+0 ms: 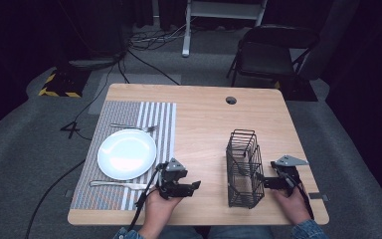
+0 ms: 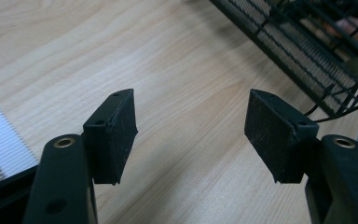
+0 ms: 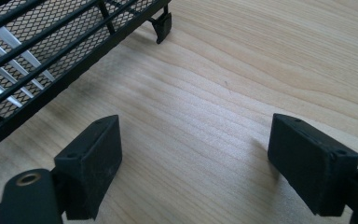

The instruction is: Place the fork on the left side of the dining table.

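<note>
Down on the surface, the black wire basket is the landmark. Left tongs sit well to its left, near the white plate, jaws spread wide over bare wood with nothing between them. Right tongs hover just beside the basket's right wall, jaws likewise wide apart and empty, a mesh corner close by.

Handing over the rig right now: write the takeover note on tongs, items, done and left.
Left tongs: open, empty, over bare table beside the placemat.
Right tongs: open, empty, at the wire caddy, not gripping it.
Plate on the placemat, fork beyond it, knife on its near side.
Done: those three are laid.
Left: cutlery still shows inside the caddy; likely set that next.
</note>
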`<action>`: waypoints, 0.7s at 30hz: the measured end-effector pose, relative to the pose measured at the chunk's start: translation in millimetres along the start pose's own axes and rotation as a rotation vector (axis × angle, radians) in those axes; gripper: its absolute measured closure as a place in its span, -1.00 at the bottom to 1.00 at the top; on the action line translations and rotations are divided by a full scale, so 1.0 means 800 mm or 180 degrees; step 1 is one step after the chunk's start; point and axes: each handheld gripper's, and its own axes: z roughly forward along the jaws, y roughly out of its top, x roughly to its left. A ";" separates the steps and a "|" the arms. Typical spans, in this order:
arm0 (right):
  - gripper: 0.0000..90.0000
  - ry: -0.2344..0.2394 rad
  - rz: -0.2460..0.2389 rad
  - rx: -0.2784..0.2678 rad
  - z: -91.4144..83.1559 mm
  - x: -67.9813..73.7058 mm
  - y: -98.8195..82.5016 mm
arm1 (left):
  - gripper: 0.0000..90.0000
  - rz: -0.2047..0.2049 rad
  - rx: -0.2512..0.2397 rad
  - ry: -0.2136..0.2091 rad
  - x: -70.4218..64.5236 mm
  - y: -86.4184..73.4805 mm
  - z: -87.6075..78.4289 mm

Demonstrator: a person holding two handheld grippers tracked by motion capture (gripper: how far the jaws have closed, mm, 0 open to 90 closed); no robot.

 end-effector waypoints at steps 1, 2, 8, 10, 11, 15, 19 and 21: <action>-0.61 0.0000 0.0000 0.0000 0.000 0.000 0.000 | -0.24 0.0050 0.0039 0.0049 -0.002 0.000 0.003; -0.61 0.0000 -0.0001 0.0000 0.000 0.000 0.000 | -0.24 0.0082 0.0066 0.0069 -0.004 0.000 0.007; -0.61 0.0001 0.0000 0.0000 0.000 0.000 0.000 | -0.27 0.0112 0.0254 0.0086 -0.010 -0.004 0.030; -0.61 0.0001 0.0003 -0.0001 0.000 0.000 0.000 | -0.27 0.0150 0.0280 0.0123 -0.014 -0.004 0.036; -0.61 0.0000 -0.0001 -0.0001 0.000 0.000 0.000 | -0.28 0.0171 0.0274 0.0143 -0.015 -0.004 0.037; -0.61 0.0000 0.0000 0.0000 0.000 0.000 0.000 | -0.30 0.0276 0.0261 0.0213 -0.024 -0.004 0.043; -0.61 0.0000 -0.0001 0.0000 0.000 0.000 0.000 | -0.40 0.0470 0.0241 0.0336 -0.033 -0.007 0.049; -0.61 0.0000 -0.0001 -0.0001 0.000 0.000 0.000 | -0.52 0.0643 0.0210 0.0447 -0.039 -0.012 0.055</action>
